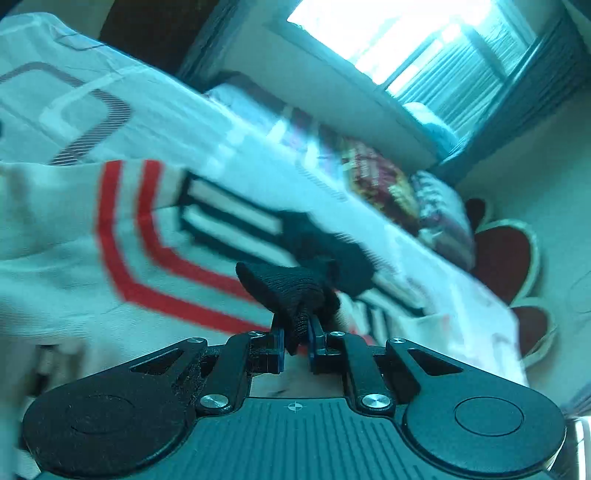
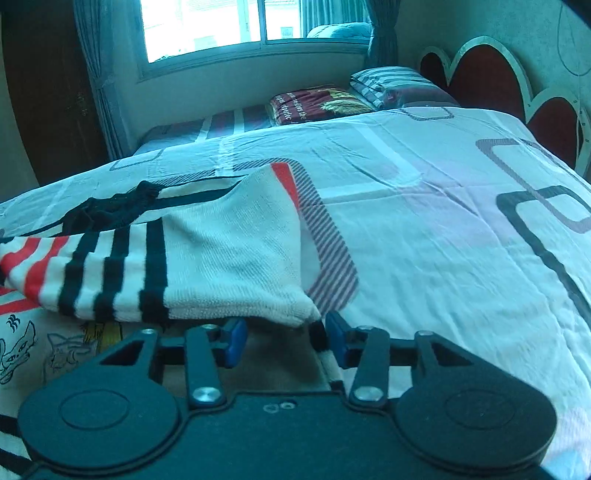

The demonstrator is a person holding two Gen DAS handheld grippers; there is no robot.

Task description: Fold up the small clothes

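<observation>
A white knit sweater (image 2: 229, 258) with red and black stripes lies bunched on the bed (image 2: 443, 221), toward its near left corner, on a white cover printed with rounded rectangles. The left claw (image 1: 297, 332) is pinched tight on the sweater's black ribbed trim (image 1: 288, 288), lifting it in a blurred, tilted view. The right claw (image 2: 286, 334) stands spread apart, its blue-tipped fingers (image 2: 236, 338) just beside a white corner of the sweater and gripping nothing. Striped pillows (image 2: 391, 83) and a dark red folded blanket (image 2: 317, 103) rest at the far edge, near a scalloped red headboard (image 2: 480, 74) and the window (image 2: 221, 26).
</observation>
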